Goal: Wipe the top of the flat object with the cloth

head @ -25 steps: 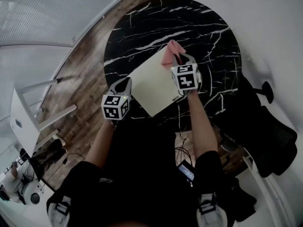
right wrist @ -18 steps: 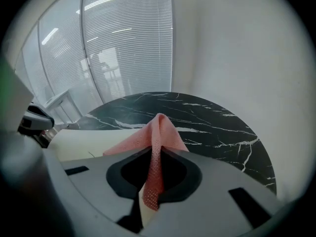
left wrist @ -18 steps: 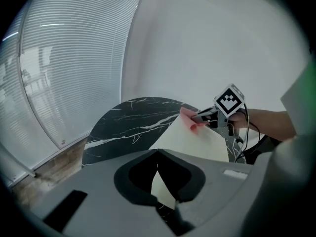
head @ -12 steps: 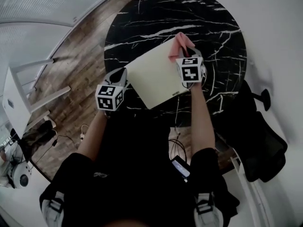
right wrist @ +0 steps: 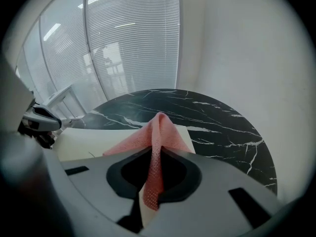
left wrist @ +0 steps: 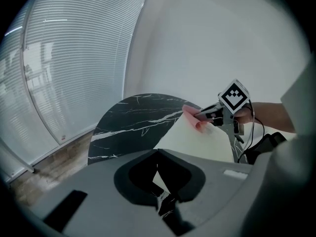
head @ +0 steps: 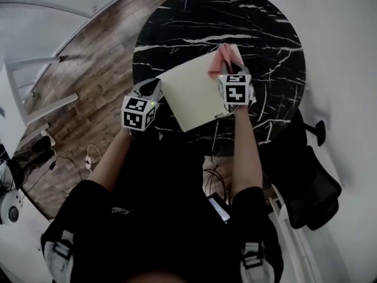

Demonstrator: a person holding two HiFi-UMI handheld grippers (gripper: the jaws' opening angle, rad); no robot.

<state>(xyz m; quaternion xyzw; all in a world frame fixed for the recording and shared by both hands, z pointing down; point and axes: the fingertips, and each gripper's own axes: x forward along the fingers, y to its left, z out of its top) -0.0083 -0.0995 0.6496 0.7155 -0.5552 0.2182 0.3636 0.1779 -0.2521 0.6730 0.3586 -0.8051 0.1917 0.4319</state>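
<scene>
A cream flat board (head: pixel 191 93) lies on a round black marble table (head: pixel 265 34). My right gripper (head: pixel 231 68) is shut on a pink cloth (head: pixel 225 56), which drapes onto the board's far right corner. In the right gripper view the cloth (right wrist: pixel 158 137) runs up between the jaws, over the board (right wrist: pixel 94 142). My left gripper (head: pixel 154 86) sits at the board's left corner. In the left gripper view the jaws (left wrist: pixel 165 204) look closed around that corner, and the cloth (left wrist: pixel 191 116) and board (left wrist: pixel 197 142) show beyond.
The table (right wrist: pixel 212 122) stands on a wooden floor (head: pixel 88 69). A black office chair (head: pixel 318 175) is at the right, white furniture (head: pixel 29 93) at the left, and cables (head: pixel 91 155) lie on the floor. Window blinds (left wrist: pixel 64 58) stand behind the table.
The head view has shifted. My left gripper has come up to the board's left corner. The right gripper stays at the far corner with the cloth.
</scene>
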